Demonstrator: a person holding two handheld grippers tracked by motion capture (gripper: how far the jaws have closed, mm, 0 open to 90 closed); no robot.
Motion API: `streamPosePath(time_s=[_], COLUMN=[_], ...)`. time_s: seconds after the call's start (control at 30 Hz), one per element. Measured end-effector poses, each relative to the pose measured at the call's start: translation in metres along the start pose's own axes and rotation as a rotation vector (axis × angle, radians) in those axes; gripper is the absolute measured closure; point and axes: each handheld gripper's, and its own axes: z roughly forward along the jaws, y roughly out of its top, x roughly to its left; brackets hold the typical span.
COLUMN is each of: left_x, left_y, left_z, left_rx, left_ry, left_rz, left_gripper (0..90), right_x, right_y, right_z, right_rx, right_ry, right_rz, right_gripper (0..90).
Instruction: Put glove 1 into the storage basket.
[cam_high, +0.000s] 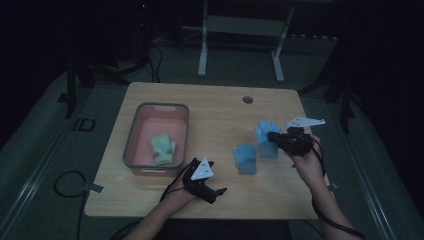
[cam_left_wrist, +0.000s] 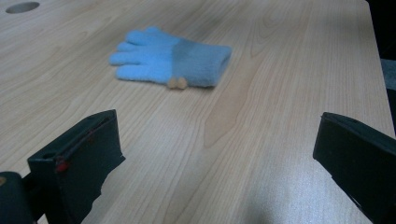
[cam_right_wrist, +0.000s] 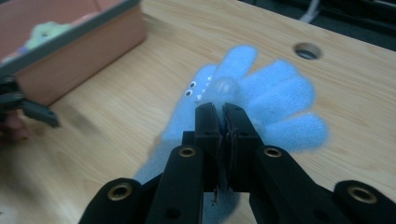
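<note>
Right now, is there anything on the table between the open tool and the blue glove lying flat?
No. In the left gripper view, bare wood runs from the left tool up to the blue glove.

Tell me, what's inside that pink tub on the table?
Inside the pink tub lies a yellow-green glove, maybe a pair bunched together. Whatever sits beneath it is covered, and the dim light hides detail.

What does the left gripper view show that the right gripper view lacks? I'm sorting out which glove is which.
Left gripper view: a blue glove lying flat on the table, with the left gripper open and nothing between its jaws.

Right gripper view: the right gripper shut on another blue glove with small eyes, plus a pink bin.

Both: the wooden table and its round hole.
</note>
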Motion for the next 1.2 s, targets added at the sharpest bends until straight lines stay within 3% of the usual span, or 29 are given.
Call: streamPosePath(time_s=[0.2,0.4,0.63,0.73,0.93,1.2], left_x=[0.000,0.001,0.001,0.000,0.001,0.001], left_y=[0.000,0.000,0.000,0.000,-0.001,-0.001], left_z=[0.000,-0.001,-0.001,-0.001,-0.001,-0.001], left_rx=[-0.002,-0.003,-0.002,-0.004,-0.003,0.000], left_ry=[-0.002,-0.003,-0.004,-0.007,-0.006,-0.006], left_rz=[0.000,-0.004,-0.002,-0.001,-0.005,-0.005], left_gripper=[1.2,1.2,1.3,1.3,1.2,1.2], right_x=[0.019,0.026,0.027,0.025,0.020,0.013], right_y=[0.001,-0.003,-0.017,-0.027,-0.039,-0.050], right_z=[0.018,0.030,0.049,0.064,0.085,0.098], right_rx=[0.023,0.048,0.094,0.141,0.213,0.248], right_ry=[0.054,0.079,0.109,0.124,0.111,0.089], right_rz=[-0.017,-0.019,0.007,0.001,0.008,0.006], right_gripper=[85.5,85.5,85.4,85.0,84.3,78.4])
